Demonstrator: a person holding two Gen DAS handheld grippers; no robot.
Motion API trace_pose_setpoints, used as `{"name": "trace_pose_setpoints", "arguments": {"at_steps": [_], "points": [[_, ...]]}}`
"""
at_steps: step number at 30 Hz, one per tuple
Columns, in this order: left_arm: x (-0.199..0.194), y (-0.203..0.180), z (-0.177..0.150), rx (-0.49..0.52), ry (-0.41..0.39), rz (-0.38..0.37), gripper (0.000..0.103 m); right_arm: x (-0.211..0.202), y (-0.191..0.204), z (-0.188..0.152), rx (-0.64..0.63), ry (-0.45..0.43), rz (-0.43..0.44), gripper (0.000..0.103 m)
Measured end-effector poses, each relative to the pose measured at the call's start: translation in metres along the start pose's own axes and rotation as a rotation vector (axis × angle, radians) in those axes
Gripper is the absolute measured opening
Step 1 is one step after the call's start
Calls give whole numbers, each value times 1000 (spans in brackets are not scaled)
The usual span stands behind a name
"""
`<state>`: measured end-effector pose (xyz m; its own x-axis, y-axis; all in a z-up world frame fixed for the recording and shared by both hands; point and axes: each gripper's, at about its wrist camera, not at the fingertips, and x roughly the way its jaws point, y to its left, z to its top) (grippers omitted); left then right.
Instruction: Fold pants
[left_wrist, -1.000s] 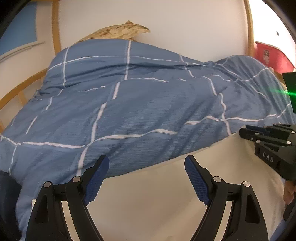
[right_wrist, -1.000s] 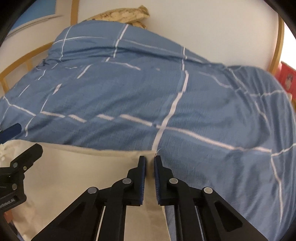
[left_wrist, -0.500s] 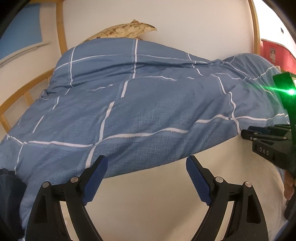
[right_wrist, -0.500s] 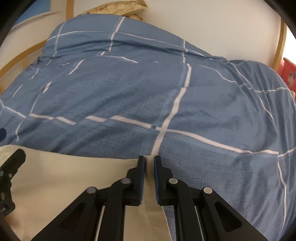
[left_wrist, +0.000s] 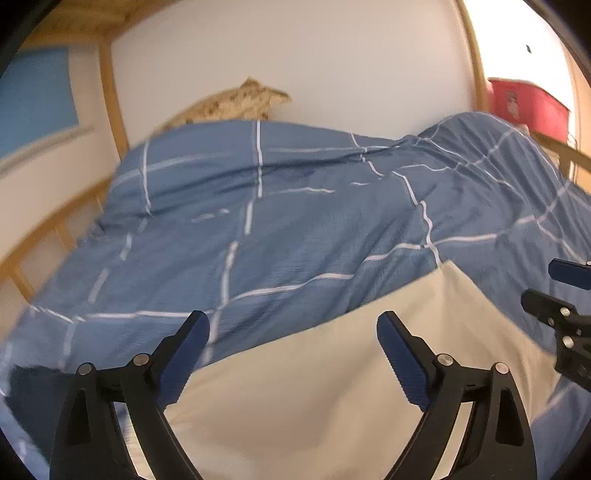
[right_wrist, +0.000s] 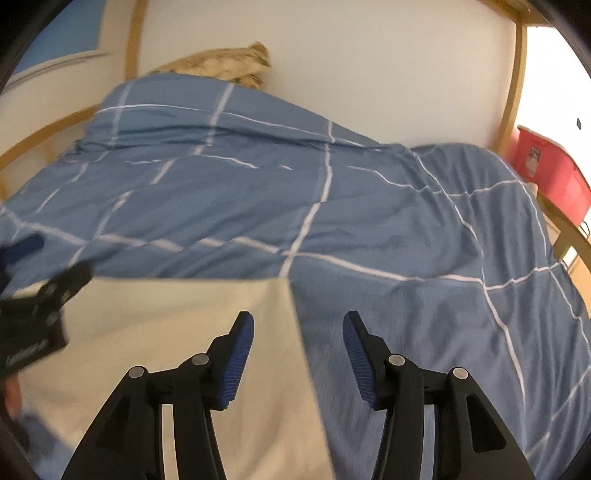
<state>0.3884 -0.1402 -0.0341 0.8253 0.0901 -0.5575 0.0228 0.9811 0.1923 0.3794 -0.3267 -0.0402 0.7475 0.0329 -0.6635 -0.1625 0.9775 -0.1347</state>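
Note:
Cream pants (left_wrist: 332, 387) lie flat on a blue checked duvet (left_wrist: 295, 221). They also show in the right wrist view (right_wrist: 166, 332), with their far right corner near the middle. My left gripper (left_wrist: 291, 354) is open and empty above the pants' far edge. My right gripper (right_wrist: 297, 354) is open and empty, its jaws standing either side of the pants' right edge. The right gripper shows at the right edge of the left wrist view (left_wrist: 565, 295). The left gripper shows at the left edge of the right wrist view (right_wrist: 37, 317).
The duvet (right_wrist: 369, 221) covers the bed. A beige patterned pillow (left_wrist: 236, 103) lies against the white wall. A wooden bed frame (left_wrist: 48, 240) runs along the left. A red box (right_wrist: 546, 166) stands at the right.
My right gripper has opened and let go of the pants' corner. Both grippers have pulled back and lifted a little. The pants now lie on the duvet.

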Motion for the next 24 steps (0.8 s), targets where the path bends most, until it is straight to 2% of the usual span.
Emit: {"name": "trace_pose_setpoints", "arguments": {"at_steps": [6, 12, 17, 21, 24], "points": [[-41, 9, -29, 43, 37, -8, 94, -48, 26, -36, -36, -23, 120, 50], [-67, 18, -64, 23, 45, -31, 95, -66, 50, -69, -41, 10, 210, 50], [-60, 14, -95, 56, 87, -68, 96, -65, 60, -100, 0, 89, 302, 50], [-48, 10, -108, 93, 98, -64, 96, -50, 68, -117, -13, 169, 337, 50], [-44, 9, -110, 102, 100, -60, 96, -42, 72, -121, -44, 185, 349, 50]]}}
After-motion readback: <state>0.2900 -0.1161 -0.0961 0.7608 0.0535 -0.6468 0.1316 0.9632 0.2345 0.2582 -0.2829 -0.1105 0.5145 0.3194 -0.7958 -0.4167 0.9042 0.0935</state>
